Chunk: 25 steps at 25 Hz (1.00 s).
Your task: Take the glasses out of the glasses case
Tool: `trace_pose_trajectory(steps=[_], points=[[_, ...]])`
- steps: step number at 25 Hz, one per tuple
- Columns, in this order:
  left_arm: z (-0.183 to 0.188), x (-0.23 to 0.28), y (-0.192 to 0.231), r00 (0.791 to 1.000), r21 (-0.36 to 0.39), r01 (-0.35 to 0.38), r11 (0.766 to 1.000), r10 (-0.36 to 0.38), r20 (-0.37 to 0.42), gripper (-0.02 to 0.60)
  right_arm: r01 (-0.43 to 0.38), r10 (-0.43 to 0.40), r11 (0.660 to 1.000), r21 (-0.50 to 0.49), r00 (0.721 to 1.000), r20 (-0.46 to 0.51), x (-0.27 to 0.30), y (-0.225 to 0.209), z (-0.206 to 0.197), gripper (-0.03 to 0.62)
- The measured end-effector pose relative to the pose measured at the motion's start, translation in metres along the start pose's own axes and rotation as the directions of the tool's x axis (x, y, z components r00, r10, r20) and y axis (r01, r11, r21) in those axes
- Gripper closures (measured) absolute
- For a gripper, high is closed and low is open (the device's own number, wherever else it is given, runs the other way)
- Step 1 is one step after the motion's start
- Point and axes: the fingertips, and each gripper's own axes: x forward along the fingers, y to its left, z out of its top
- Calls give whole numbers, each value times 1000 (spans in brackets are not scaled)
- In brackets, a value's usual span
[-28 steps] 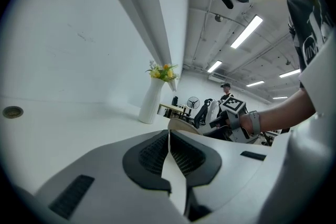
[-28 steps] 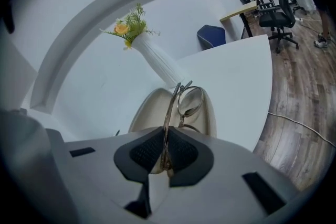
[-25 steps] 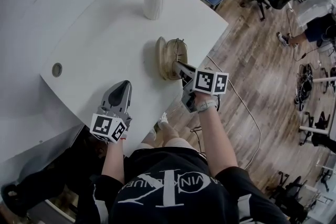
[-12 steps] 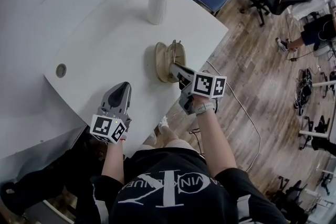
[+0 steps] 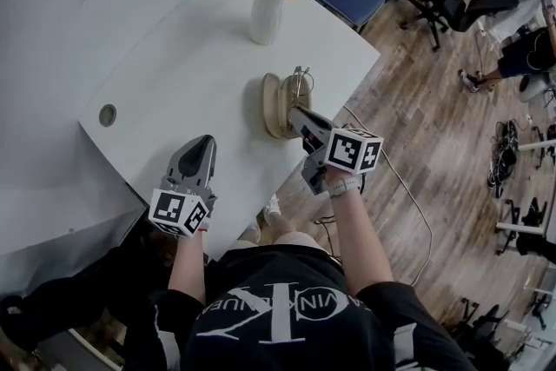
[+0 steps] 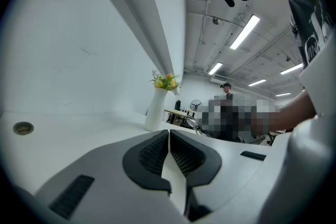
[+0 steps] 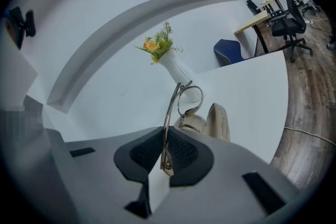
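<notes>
A white table [image 5: 174, 82] is seen from above, with a vase of flowers [image 5: 266, 13] at its far side and the open tan glasses case [image 5: 276, 104] lying close to its right edge. Compared with a second ago, the right gripper [image 5: 298, 113] has been raised a little over the case, and the wire-framed glasses [image 5: 301, 84] have been carried up with it, so that they now stand up from the case instead of lying low in it. The removal is therefore judged to be under way and nearly done. Whether the lowest part of the frame is fully clear of the case cannot be told, since in the right gripper view the glasses [image 7: 185, 98] are seen just in front of the case [image 7: 219, 120]. The left gripper [image 5: 205, 143] is held over the near edge of the table, well apart from the case, and little change is seen in it. Its jaws [image 6: 169, 136] are pressed together with nothing between them. The jaws of the right gripper [image 7: 164, 134] are clamped on a thin metal part of the frame, with the round lens held above the pads [image 7: 181, 152].
</notes>
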Motion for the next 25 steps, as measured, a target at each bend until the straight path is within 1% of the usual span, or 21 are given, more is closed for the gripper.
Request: trace_pose_trajectory(steps=[6, 18, 25], points=[[10, -5, -1, 1000, 15, -6, 1000, 6, 9, 557, -6, 7, 1000, -26, 1000, 27, -13, 8, 3, 554], [27, -10, 0, 999, 38, -34, 999, 33, 38, 555, -20, 33, 990, -143, 996, 85, -41, 21, 12, 554], [31, -10, 1, 998, 41, -42, 998, 39, 53, 557, -5, 33, 977, -214, 991, 130, -56, 25, 17, 554]])
